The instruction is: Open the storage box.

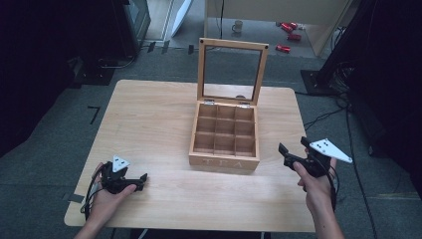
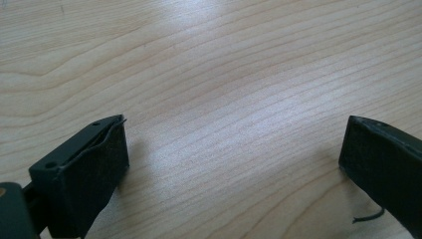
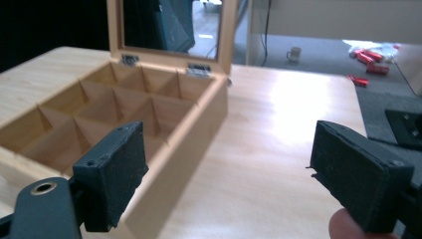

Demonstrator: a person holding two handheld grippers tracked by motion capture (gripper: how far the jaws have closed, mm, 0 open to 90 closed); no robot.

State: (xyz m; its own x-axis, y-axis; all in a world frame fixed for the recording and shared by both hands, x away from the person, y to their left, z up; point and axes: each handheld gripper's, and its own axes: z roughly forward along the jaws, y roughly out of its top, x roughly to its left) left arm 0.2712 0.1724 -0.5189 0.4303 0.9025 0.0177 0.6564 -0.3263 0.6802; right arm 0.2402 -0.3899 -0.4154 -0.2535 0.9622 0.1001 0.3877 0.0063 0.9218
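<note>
- Left gripper [image 1: 140,179] first: we have it low over the table [image 1: 149,114] near the front-left corner, jaws spread wide, and its own view [image 2: 234,164] has bare wood grain between the pads.
- Moving to the middle, the tea box [image 1: 225,160] sits near the centre of the table, its front face reading TEA, lid [image 1: 232,46] swung up and standing upright on its hinges at the back.
- Nine compartments, and those we can see into look empty, so by our reckoning the opening is done and any filling or closing is left.
- Right gripper [image 1: 293,150] hangs off the box's right side by the table's right edge, jaws apart [image 3: 226,164], gripping nothing.
- Hard to make out: the nearest compartments' floors behind the front wall.
</note>
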